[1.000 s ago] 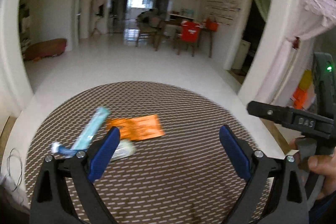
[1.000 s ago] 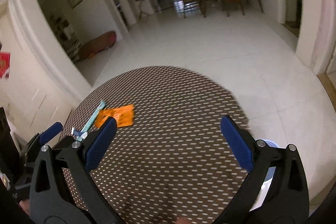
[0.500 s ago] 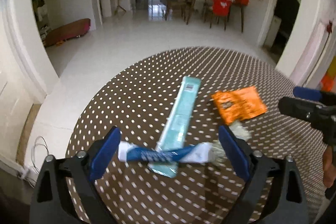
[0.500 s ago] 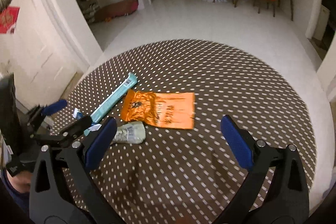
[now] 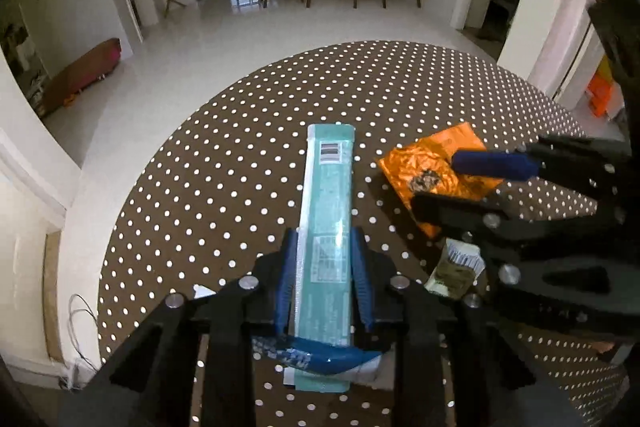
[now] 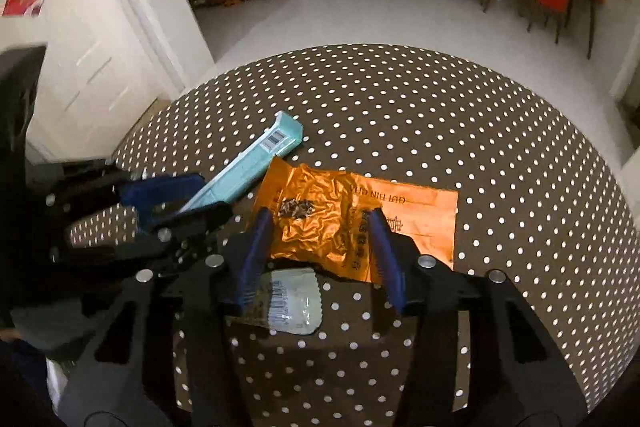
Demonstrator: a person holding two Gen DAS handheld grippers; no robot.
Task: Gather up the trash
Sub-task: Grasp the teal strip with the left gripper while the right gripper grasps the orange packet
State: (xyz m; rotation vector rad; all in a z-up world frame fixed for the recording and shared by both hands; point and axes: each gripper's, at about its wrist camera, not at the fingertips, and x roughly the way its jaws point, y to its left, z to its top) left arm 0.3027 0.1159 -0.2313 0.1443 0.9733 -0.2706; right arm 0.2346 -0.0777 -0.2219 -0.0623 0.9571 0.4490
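1. While the round table point(image 5: 240, 163) with its brown, white-dotted cloth fills the middle of both views, the trash lies in the lower half of each frame.
2. Left wrist view, lower centre: the left gripper point(image 5: 325, 247) has just been closing, and its blue pads point(image 5: 286, 279) now stand narrow against the two long sides of the teal box point(image 5: 328, 195), which runs up the frame from between them.
3. Bottom centre of that view: a blue-and-white wrapper point(image 5: 320, 359) lies crosswise at the box's near end.
4. Right of the box there: the orange foil packet point(image 5: 424, 171) lies on the cloth, with the other tool's blue pad across it.
5. Right wrist view, left side: the teal box point(image 6: 256, 163) slants toward the upper right, its far end just beside the orange foil packet point(image 6: 400, 219).
6. Centre of that view: the right gripper point(image 6: 320, 231) has just been closing; its pads flank the crumpled left part of the packet, though whether they press it I cannot tell.
7. Below the packet: a small clear sachet point(image 6: 294, 301) with a barcode lies between the gripper's arms.
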